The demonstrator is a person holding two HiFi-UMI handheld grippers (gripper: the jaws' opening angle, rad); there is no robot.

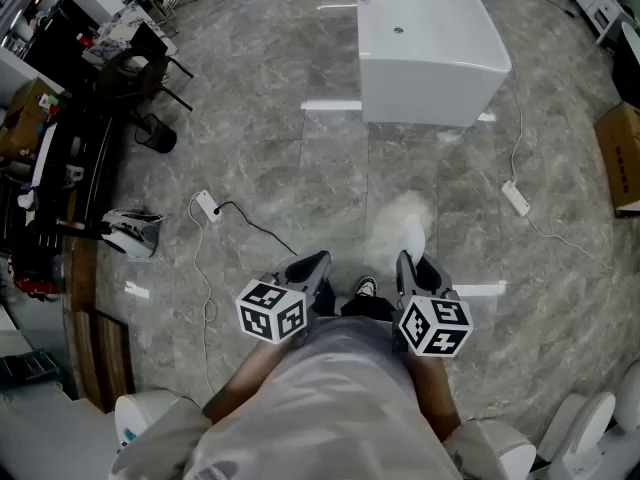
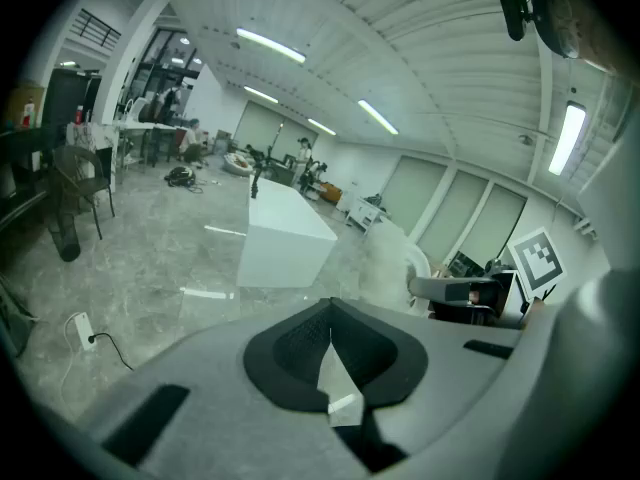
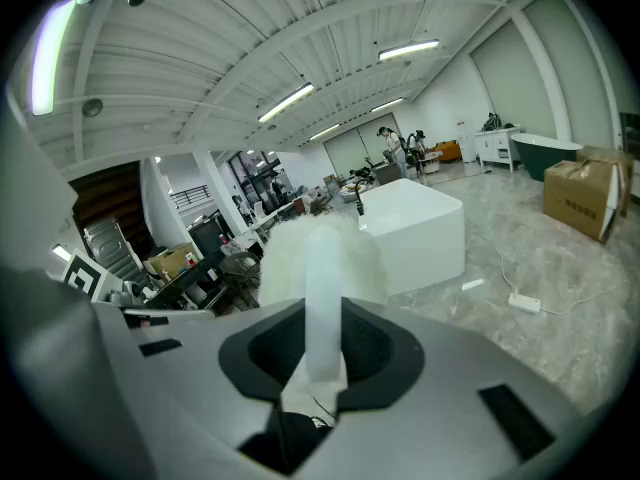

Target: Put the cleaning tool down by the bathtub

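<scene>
Two shut claws: my right gripper [image 3: 322,343] grips the duster [image 3: 320,258], left gripper [image 2: 330,353] empty; carrying it, nxt walk to bathtub [image 1: 425,43] & lower.

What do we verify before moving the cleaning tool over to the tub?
1. Grip: right gripper shut on the white handle of the cleaning tool, fluffy head pointing forward. Ok.
2. Left gripper: fingers together, nothing between them. Ok.
3. Tool at the bathtub: the tub stands well ahead across the floor. Not ok.
4. Route: power strip with cable lies right of the line, another strip to the left; the middle looks passable. Ok, but watch the cables.
5. Put-down spot beside the tub's near wall: looks bare in the head view. Far side: cannot tell.
</scene>
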